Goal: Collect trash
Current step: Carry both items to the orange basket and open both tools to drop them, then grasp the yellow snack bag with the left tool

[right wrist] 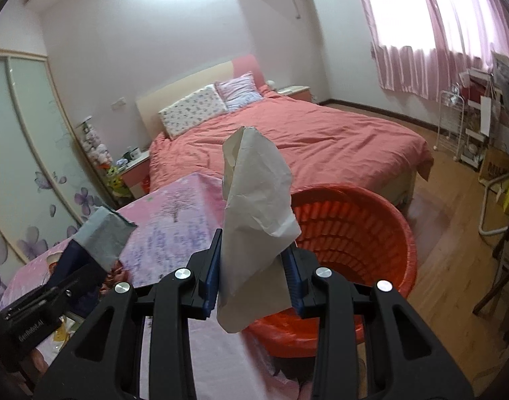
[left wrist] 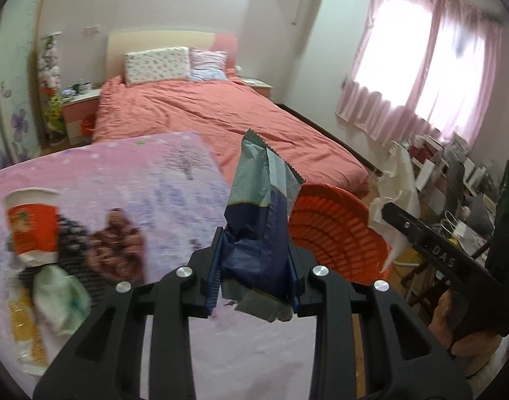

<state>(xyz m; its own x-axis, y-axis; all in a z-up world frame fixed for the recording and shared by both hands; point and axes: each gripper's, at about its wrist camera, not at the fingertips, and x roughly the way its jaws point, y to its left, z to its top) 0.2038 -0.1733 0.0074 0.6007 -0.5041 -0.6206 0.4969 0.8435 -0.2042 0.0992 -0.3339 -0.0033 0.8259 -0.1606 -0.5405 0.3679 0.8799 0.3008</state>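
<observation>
My left gripper [left wrist: 254,266] is shut on a crumpled blue and grey snack wrapper [left wrist: 261,206], which stands up between the pads over the table's right edge. My right gripper [right wrist: 254,266] is shut on a crumpled white paper bag [right wrist: 254,206], held just left of an orange slatted basket [right wrist: 361,233]. The basket [left wrist: 334,230] sits past the table's right edge in the left wrist view, where the right gripper [left wrist: 384,211] and its paper bag [left wrist: 397,180] show beyond it. The left gripper's wrapper [right wrist: 104,236] shows at the left of the right wrist view.
The table has a pink printed cloth [left wrist: 147,180]. On its left lie a red and white paper cup [left wrist: 32,220], a pale green crumpled tissue [left wrist: 61,296] and a yellow wrapper [left wrist: 26,330]. A bed with a coral cover [right wrist: 304,133] stands behind. Cluttered shelves [right wrist: 481,123] line the right wall.
</observation>
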